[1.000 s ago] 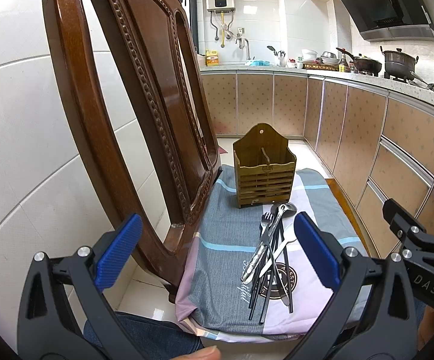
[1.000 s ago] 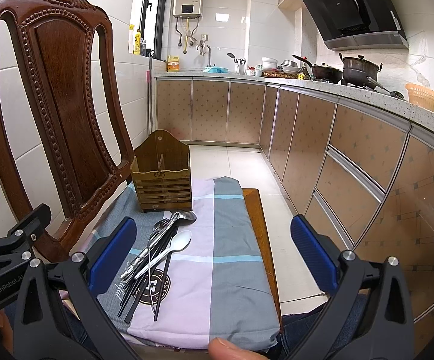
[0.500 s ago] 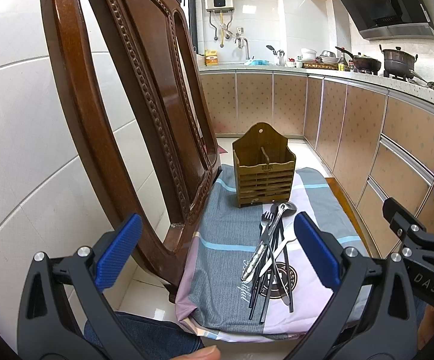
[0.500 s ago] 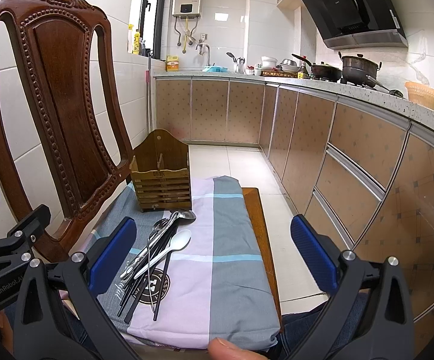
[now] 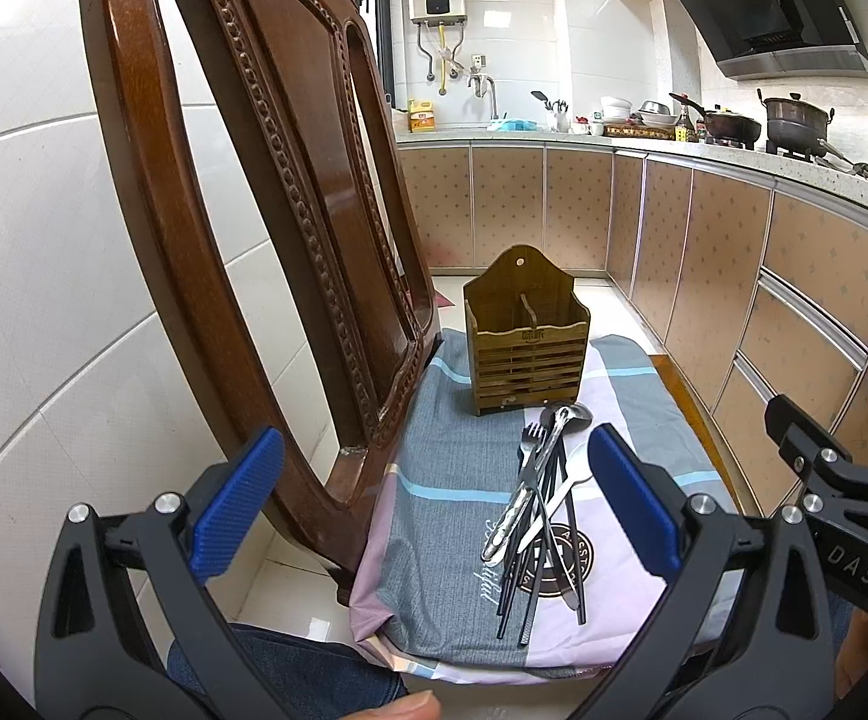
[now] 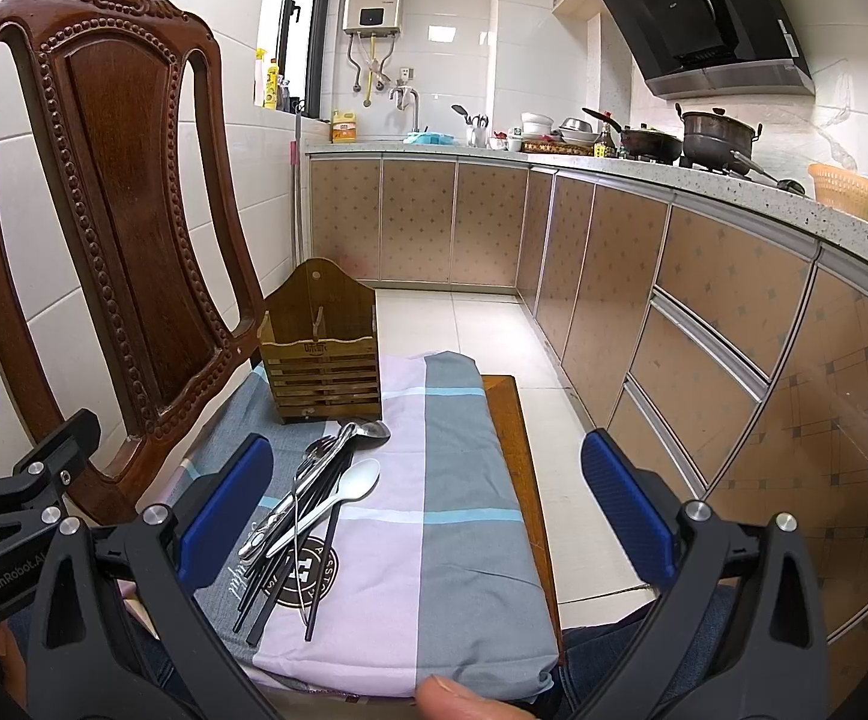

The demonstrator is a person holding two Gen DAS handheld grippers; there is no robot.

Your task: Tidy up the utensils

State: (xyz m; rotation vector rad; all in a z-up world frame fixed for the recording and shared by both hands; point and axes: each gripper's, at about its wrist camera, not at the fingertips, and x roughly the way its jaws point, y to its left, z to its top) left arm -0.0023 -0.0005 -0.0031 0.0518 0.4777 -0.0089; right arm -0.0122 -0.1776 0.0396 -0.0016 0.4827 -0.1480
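Left claw [image 5: 434,501] and right claw [image 6: 428,501] spread wide, holding nothing. Utensil pile [image 6: 314,486] on cloth [image 6: 446,480], just before wooden caddy [image 6: 320,354].

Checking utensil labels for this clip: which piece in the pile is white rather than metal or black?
The white spoon, lying bowl-up on the right side of the pile; the others are shiny steel or black chopsticks.

Both grippers — left gripper [image 5: 434,498] and right gripper [image 6: 422,498] — have black frames, ribbed blue pads [image 5: 236,504], silver screws; white "DAS" lettering lower right, "GenRobot" lower left.
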